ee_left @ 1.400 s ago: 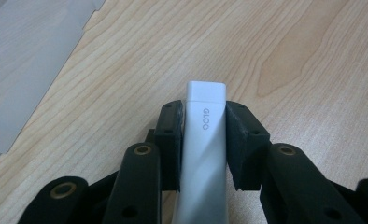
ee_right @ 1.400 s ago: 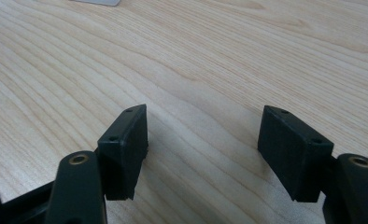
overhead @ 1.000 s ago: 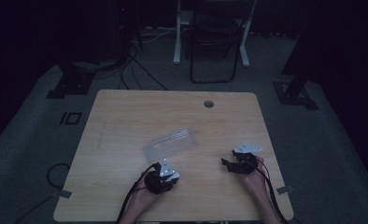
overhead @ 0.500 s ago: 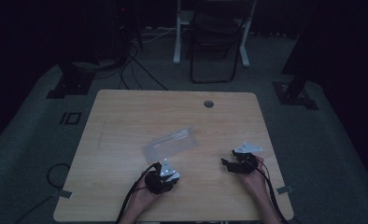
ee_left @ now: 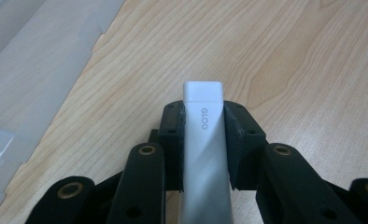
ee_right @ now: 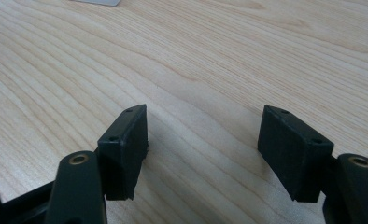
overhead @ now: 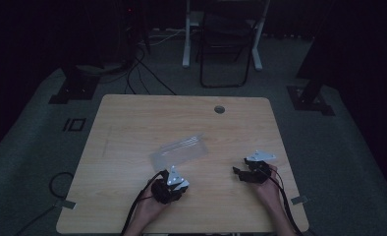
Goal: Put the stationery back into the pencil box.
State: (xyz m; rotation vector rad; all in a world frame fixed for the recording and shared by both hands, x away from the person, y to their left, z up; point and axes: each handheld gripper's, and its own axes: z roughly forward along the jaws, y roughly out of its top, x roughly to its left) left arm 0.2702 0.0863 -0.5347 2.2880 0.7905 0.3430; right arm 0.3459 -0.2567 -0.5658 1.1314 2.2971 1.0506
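Low in the frame's centre, the left tongs (ee_left: 203,140) clench a white GLOO glue stick (ee_left: 203,154) aimed at the clear plastic sleeve (overhead: 179,150), while the right tongs (ee_right: 203,149) rest released on the tabletop (overhead: 132,118), free to assist.

Your table (ee_left: 313,56) is pale wood grain with a smooth satin finish. The glue stick (ee_left: 203,140) looks like smooth white plastic, the claw (ee_left: 203,135) pads matt black plastic, the sleeve (ee_left: 28,60) frosted plastic.

A chair (overhead: 226,44) stands beyond the wooden table (overhead: 132,118).
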